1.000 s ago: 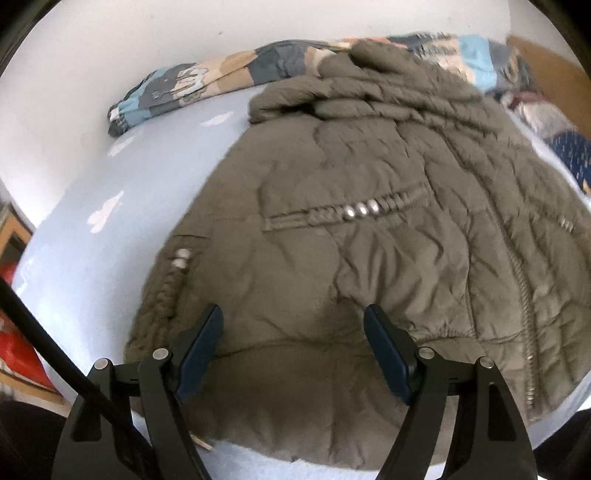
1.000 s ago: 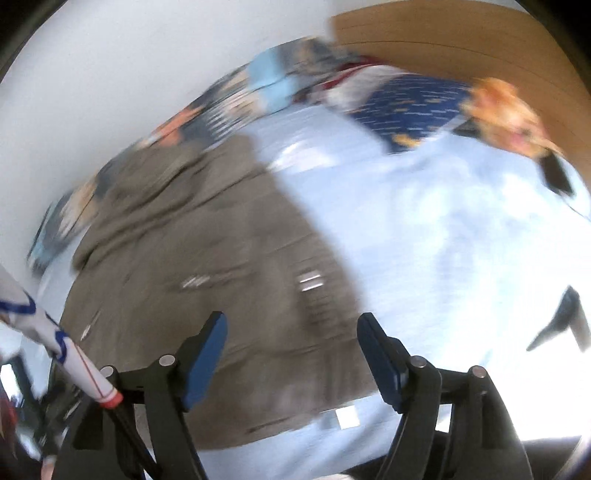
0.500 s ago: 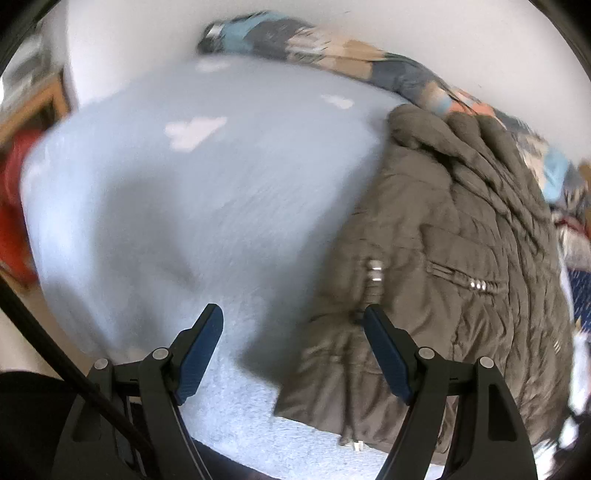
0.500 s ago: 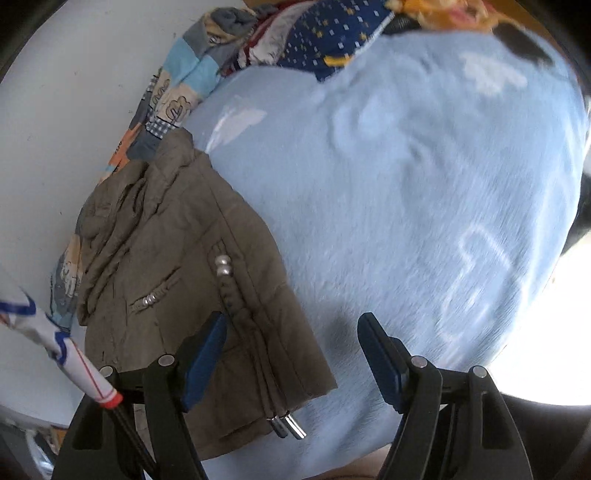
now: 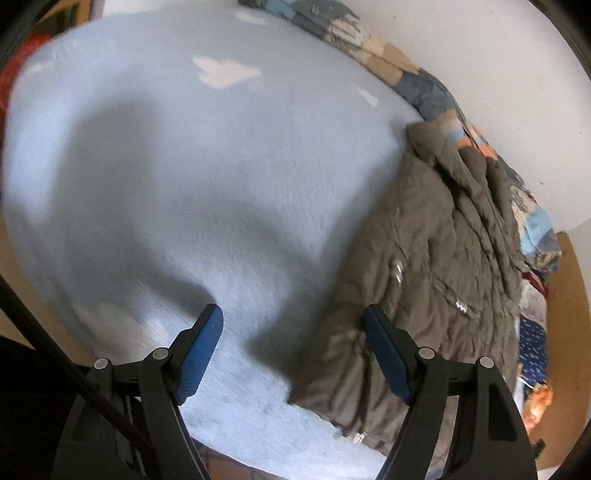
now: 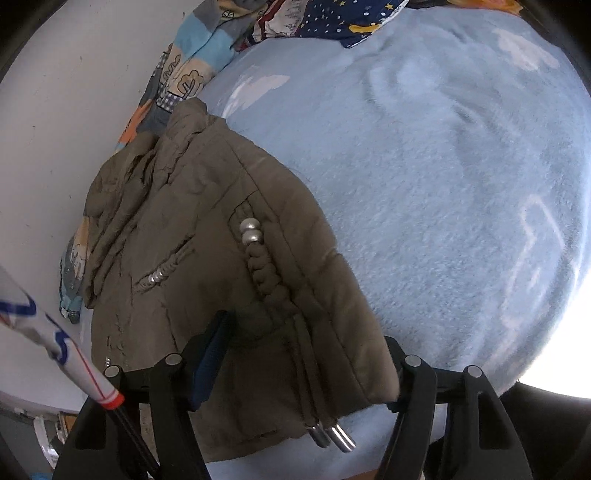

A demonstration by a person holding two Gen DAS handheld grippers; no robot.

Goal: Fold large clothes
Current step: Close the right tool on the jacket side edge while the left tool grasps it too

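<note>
An olive-brown padded jacket (image 6: 221, 240) lies flat on the light blue bed blanket (image 6: 443, 184), collar toward the wall. My right gripper (image 6: 303, 362) straddles its near hem corner, and its jaws are closing. The left pad sinks into the fabric and the right pad is hidden behind the hem. Two drawcords with metal tips (image 6: 328, 435) hang between the fingers. My left gripper (image 5: 295, 332) is open over bare blanket (image 5: 184, 166). Its right finger overlaps the edge of the jacket (image 5: 443, 277), and nothing is between the pads.
A patchwork quilt (image 5: 369, 48) is bunched along the white wall behind the jacket. Dark blue starry fabric (image 6: 343, 18) lies at the head of the bed near a wooden board (image 5: 569, 332). A white rod (image 6: 55, 332) crosses the right view's lower left.
The left view swung off the jacket onto bare blanket, leaving the jacket at the right. The right gripper sank onto the jacket's hem corner, which now lies between its fingers.
</note>
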